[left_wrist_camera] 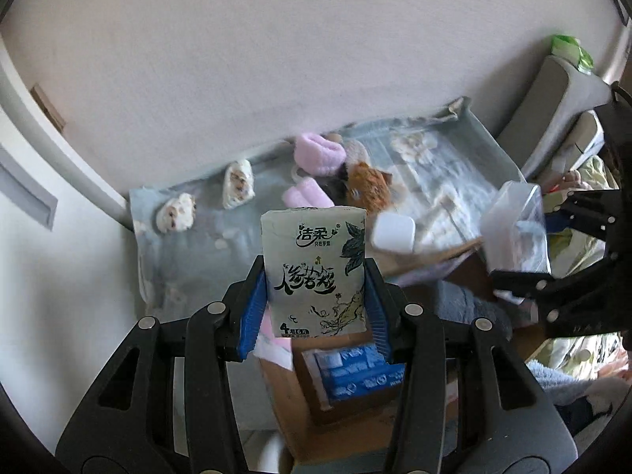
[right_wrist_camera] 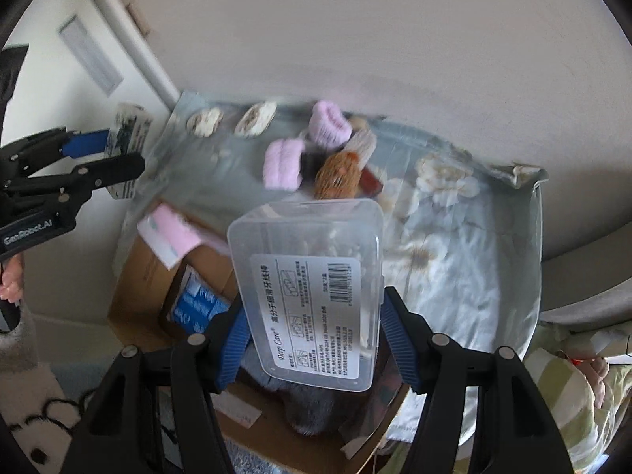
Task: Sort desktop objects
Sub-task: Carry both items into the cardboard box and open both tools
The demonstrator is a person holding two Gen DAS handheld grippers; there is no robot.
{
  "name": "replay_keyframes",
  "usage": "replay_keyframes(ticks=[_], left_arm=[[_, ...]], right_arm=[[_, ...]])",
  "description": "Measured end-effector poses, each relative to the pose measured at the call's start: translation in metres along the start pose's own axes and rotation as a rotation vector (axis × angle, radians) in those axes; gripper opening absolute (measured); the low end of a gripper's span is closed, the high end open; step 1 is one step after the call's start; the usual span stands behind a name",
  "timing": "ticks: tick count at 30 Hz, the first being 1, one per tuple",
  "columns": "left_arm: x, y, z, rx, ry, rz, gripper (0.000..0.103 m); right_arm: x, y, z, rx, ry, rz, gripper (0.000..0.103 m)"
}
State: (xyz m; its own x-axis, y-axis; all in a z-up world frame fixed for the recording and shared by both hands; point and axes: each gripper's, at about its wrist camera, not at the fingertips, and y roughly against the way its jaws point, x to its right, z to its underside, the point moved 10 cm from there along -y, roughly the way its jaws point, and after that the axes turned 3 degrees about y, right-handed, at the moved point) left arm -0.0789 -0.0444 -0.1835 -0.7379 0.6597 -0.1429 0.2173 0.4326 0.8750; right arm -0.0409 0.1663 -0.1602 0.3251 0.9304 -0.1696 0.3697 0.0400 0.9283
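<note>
Blue-padded grippers both carrying loads over the cardboard box [right_wrist_camera: 138,272] — sorting underway.

Left gripper [left_wrist_camera: 316,296] is clamping a tissue pack [left_wrist_camera: 314,272] upright by its side edges; right gripper [right_wrist_camera: 316,339] is pinching a clear plastic swab case [right_wrist_camera: 312,292] across its width. Both are hanging above the open box — probably their drop point. Pink socks [right_wrist_camera: 282,164] and plush toy [right_wrist_camera: 339,173] are lying on the floral cloth [right_wrist_camera: 474,268], unsorted.

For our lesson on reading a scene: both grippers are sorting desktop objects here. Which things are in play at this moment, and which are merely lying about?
In play:
- tissue pack, clamped in the left gripper
- clear plastic box, clamped in the right gripper
- cardboard box below, probably the destination

Lying about:
- pink socks
- brown plush toy
- floral cloth
</note>
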Motion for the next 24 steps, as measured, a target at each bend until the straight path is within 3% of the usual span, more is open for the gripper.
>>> replay_keyframes(ticks=[4,15,24], left_arm=[[0.007,-0.009,0.020,-0.022,-0.018,-0.016,0.042],[0.014,-0.055,0.088,-0.193,-0.006,0.035,0.042],[0.013,-0.064,0.096,-0.227,-0.015,0.042,0.042]], right_arm=[[-0.017,-0.012,0.017,-0.034,-0.008,-0.030,0.059],[-0.048,-0.052,0.050,-0.135,-0.008,-0.089,0.059],[-0.054,-0.066,0.054,-0.176,0.003,-0.090,0.059]])
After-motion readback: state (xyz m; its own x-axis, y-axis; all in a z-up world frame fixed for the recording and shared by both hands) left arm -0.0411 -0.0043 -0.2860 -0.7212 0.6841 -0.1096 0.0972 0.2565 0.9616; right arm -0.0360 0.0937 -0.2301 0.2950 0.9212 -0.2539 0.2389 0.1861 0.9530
